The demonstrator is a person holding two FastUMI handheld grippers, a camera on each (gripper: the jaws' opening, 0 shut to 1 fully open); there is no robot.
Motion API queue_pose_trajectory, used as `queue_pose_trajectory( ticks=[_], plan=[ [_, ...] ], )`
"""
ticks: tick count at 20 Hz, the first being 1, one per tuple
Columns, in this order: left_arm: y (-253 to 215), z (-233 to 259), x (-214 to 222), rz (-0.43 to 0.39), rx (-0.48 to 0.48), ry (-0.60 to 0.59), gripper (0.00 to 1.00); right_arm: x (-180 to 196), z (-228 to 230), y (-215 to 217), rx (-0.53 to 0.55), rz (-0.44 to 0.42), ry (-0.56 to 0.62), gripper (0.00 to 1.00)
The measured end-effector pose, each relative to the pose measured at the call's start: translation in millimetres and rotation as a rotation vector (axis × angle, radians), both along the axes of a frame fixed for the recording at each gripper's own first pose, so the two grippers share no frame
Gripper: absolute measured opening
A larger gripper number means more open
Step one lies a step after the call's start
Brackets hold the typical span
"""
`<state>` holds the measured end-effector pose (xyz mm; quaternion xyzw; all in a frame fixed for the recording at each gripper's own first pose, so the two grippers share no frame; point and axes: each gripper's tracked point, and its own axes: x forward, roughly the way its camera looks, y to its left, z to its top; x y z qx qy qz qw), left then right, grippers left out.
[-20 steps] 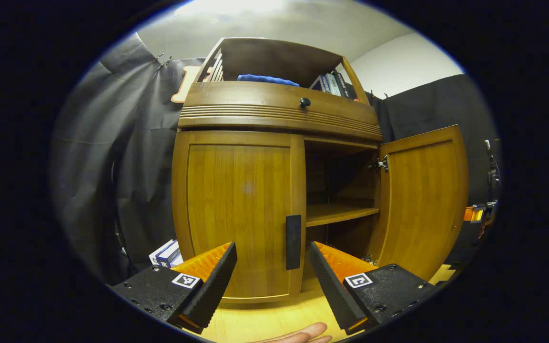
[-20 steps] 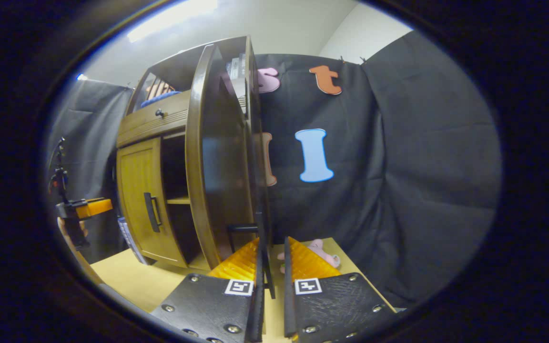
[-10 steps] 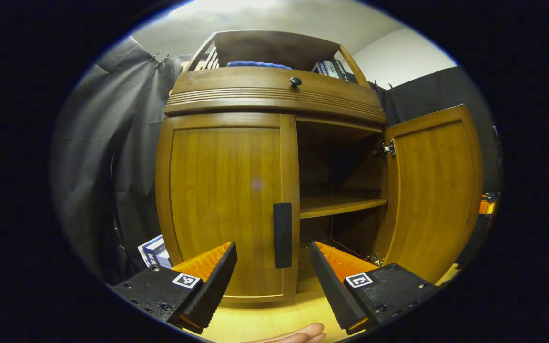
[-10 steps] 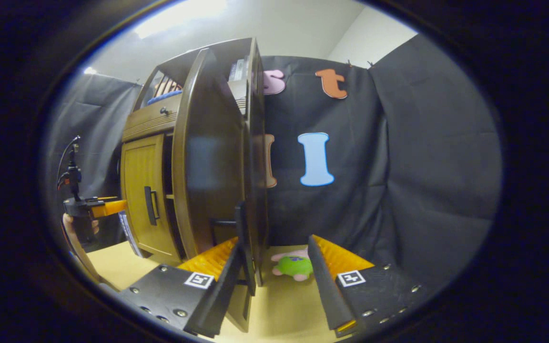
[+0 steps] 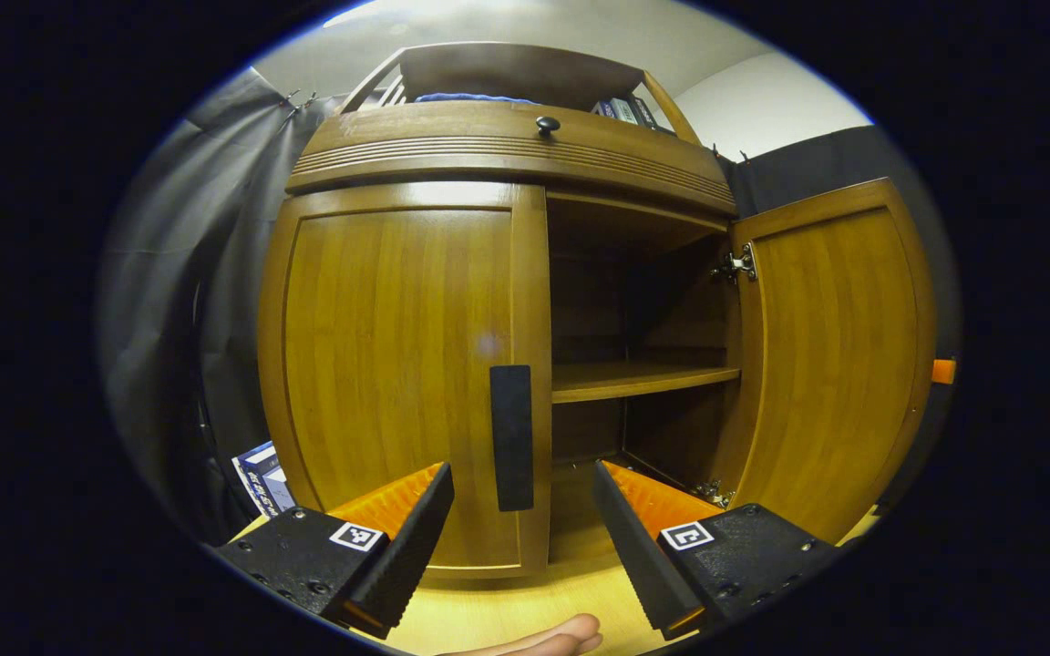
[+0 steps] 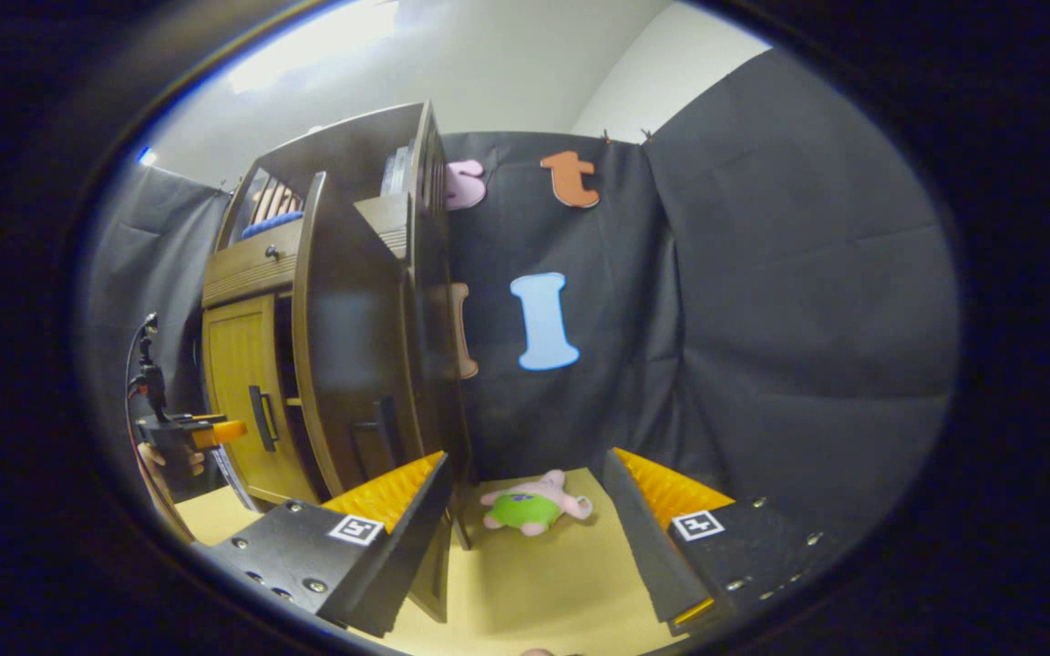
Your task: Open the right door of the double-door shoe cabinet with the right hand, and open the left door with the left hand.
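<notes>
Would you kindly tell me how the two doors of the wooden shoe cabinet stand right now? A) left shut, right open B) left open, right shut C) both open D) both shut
A: in the left gripper view the left wooden door lies flush and shut, while the right wooden door is swung wide, baring the inner shelf.

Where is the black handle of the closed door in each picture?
Left gripper view: the black handle stands upright at the closed left door's right edge, low in the middle, just above the gap between the left gripper fingers.
Right gripper view: the handle is small, low at the far left on that door, beside the open right door.
Shared landmark: the drawer's round knob above the doors.
</notes>
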<state>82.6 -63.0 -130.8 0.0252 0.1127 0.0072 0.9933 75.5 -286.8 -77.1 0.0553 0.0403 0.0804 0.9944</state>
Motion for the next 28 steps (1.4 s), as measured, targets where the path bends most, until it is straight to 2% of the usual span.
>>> queue_pose_trajectory(
  ticks=[2,3,4,5,6,8,10,12,14,17,18,19,20,22,23,28],
  plan=[
    [1.9,-3.3,6.3,0.009,0.003,0.006,0.95,-13.3,10.4,-1.2,-0.017,-0.016,-0.023,0.97],
    [0.2,-5.1,9.8,0.006,0.005,0.007,0.92,-20.5,16.4,1.5,-0.024,-0.016,-0.036,0.99],
    [-1.2,-6.9,14.2,0.002,0.005,0.008,0.95,-28.1,23.7,6.8,-0.026,-0.011,-0.05,0.97],
    [-2.3,-9.8,19.0,0.0,0.009,0.011,0.92,-33.0,30.1,10.6,-0.026,-0.013,-0.058,0.99],
    [-1.9,-12.8,24.7,0.004,0.018,0.018,0.95,-39.7,36.7,13.1,-0.026,-0.021,-0.065,0.99],
    [-1.7,-20.6,37.6,0.012,0.033,0.036,0.92,-53.6,45.3,26.4,-0.038,-0.019,-0.075,0.99],
    [-2.3,-23.4,46.1,0.009,0.033,0.041,0.95,-65.5,53.6,42.4,-0.063,-0.001,-0.096,0.99],
    [11.6,-16.0,54.2,0.081,0.04,0.015,0.93,-73.6,57.3,55.9,-0.068,0.008,-0.099,0.99],
    [23.1,1.1,63.8,0.136,0.063,-0.051,0.98,-78.8,59.3,67.9,-0.072,0.007,-0.093,0.99],
    [14.8,-11.8,83.5,0.077,0.049,0.014,0.81,-91.2,64.3,90.4,-0.102,0.019,-0.087,0.99],
    [13.7,-10.6,90.7,0.049,0.054,0.001,0.8,-94.2,67.5,98.2,-0.095,0.027,-0.083,0.99],
    [18.0,-9.9,88.6,0.072,0.064,0.011,0.69,-99.1,70.6,106.5,-0.078,0.038,-0.076,0.99],
    [20.2,-7.5,93.9,0.061,0.056,0.001,0.57,-102.1,73.4,112.8,-0.055,0.049,-0.069,0.99],
    [16.8,-9.1,88.9,0.024,-0.019,0.033,0.34,-105.4,81.5,120.2,-0.018,0.055,-0.068,0.99],
    [15.7,-9.1,84.2,-0.001,-0.038,0.039,0.31,-105.5,87.3,122.3,-0.006,0.053,-0.073,0.99],
    [12.0,-1.6,51.3,-0.095,-0.028,0.035,0.3,-114.3,96.6,127.8,-0.011,0.032,-0.08,0.99]
  ],
)
